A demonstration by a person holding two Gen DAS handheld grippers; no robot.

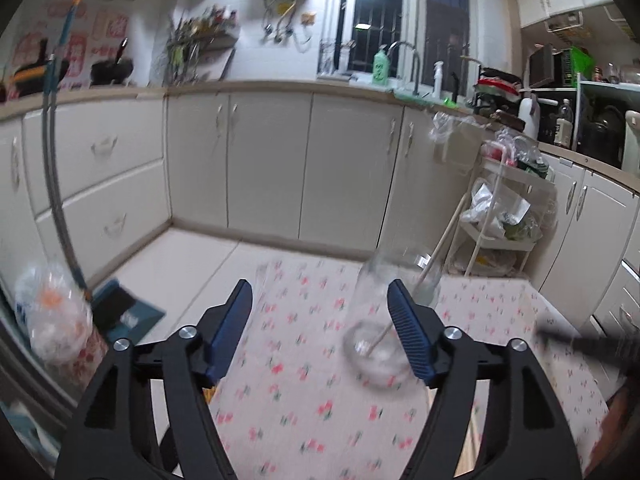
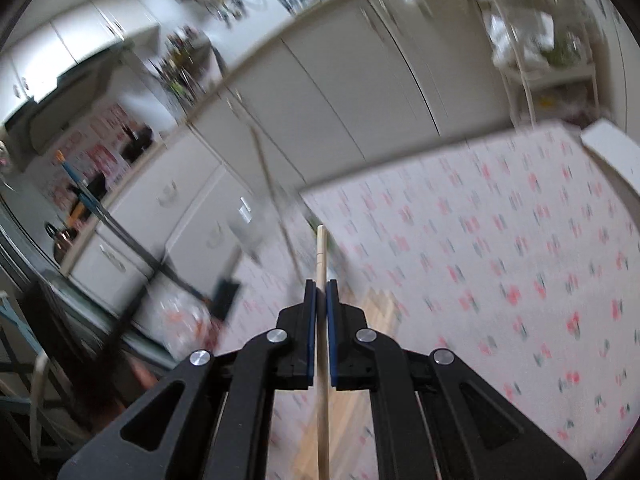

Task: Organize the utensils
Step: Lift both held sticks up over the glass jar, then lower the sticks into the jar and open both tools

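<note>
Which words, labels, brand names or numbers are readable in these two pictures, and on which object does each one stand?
None can be read.
Red and pink wall posters: large characters, too blurred.
Green bottle by the window: white label, too small.
Plastic bottle on the right counter: label too small.
Clear glass holding a chopstick: no print visible.
Chopstick in the right claw: no marking.
</note>
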